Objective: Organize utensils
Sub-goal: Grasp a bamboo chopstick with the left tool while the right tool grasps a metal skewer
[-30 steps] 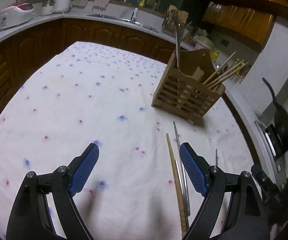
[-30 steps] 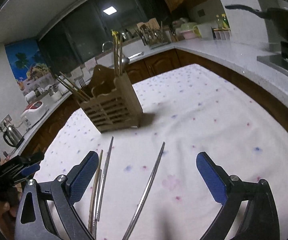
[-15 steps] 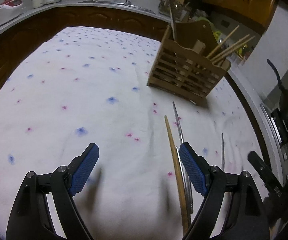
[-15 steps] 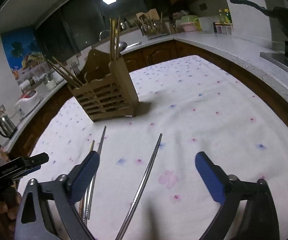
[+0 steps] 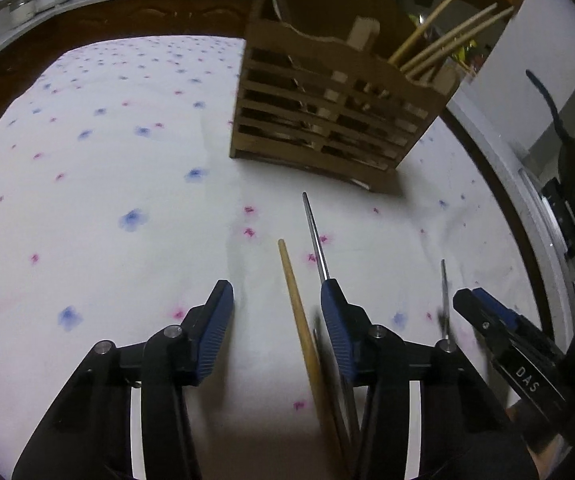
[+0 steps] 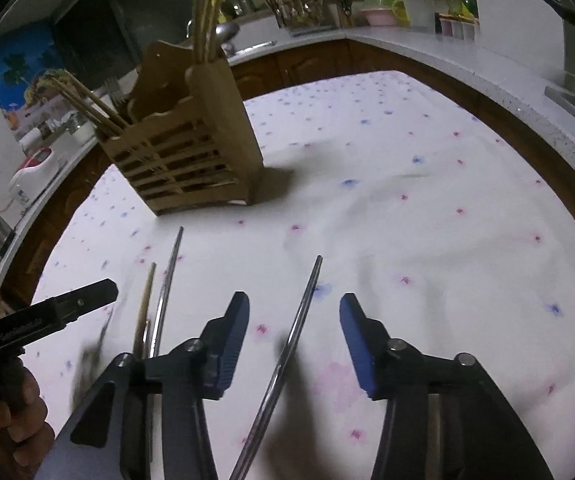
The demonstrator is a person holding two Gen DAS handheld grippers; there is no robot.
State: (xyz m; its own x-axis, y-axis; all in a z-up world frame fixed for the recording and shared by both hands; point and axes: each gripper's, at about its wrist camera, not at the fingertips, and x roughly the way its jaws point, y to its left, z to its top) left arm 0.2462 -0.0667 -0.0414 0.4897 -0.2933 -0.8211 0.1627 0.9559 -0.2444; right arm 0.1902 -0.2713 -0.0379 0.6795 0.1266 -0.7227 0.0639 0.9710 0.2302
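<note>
In the left wrist view, the left hand-held gripper (image 5: 276,312), jaws just narrowed but gripping nothing, straddles a wooden chopstick (image 5: 296,300) lying on the cloth-covered counter (image 5: 87,220), in front of the wooden holder (image 5: 327,120). In the right wrist view, the right hand-held gripper (image 6: 293,320), likewise narrowed and unclenched, straddles a metal chopstick (image 6: 301,312).
</note>
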